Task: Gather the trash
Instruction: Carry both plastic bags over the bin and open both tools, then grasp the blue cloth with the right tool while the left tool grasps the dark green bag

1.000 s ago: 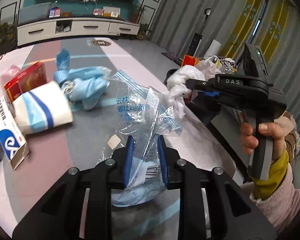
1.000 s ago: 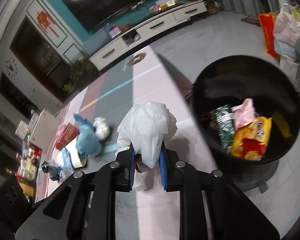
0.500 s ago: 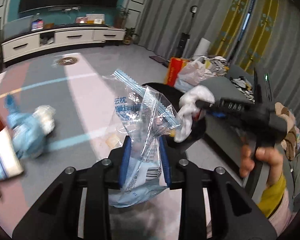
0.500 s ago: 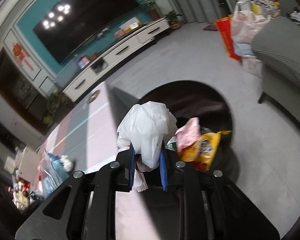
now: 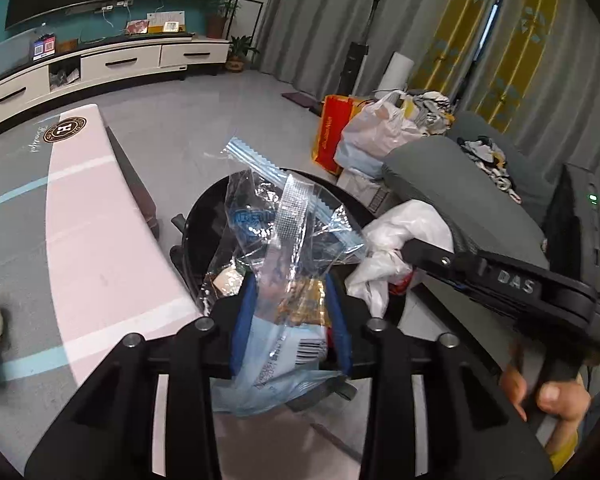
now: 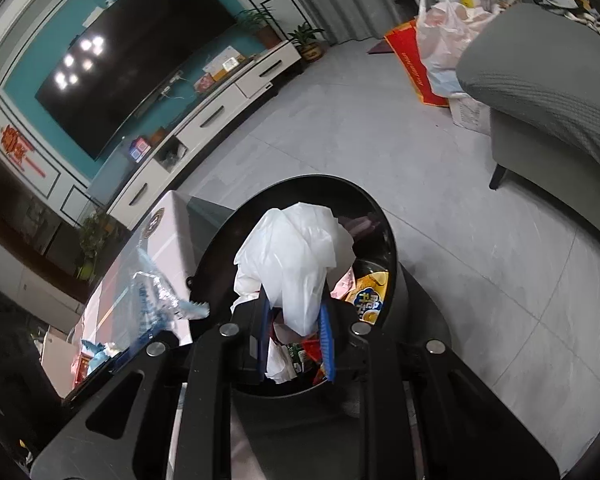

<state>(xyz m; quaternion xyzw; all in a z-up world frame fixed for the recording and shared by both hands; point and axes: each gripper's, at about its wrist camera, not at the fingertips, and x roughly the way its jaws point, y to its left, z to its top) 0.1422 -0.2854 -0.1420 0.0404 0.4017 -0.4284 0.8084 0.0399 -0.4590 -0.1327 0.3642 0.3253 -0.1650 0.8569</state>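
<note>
With the left gripper (image 5: 290, 320) pinching a clear bag (image 5: 284, 240) and the right gripper (image 6: 296, 324) pinching a white bag (image 6: 292, 256) above the bin (image 6: 384, 232) (already part full), release only once both hang inside the rim.

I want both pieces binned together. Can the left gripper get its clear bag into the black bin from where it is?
Probably yes: the left gripper holds the clear bag right over the black bin, nothing between them.

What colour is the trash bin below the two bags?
Black; the trash bin shows best in the right wrist view.
</note>
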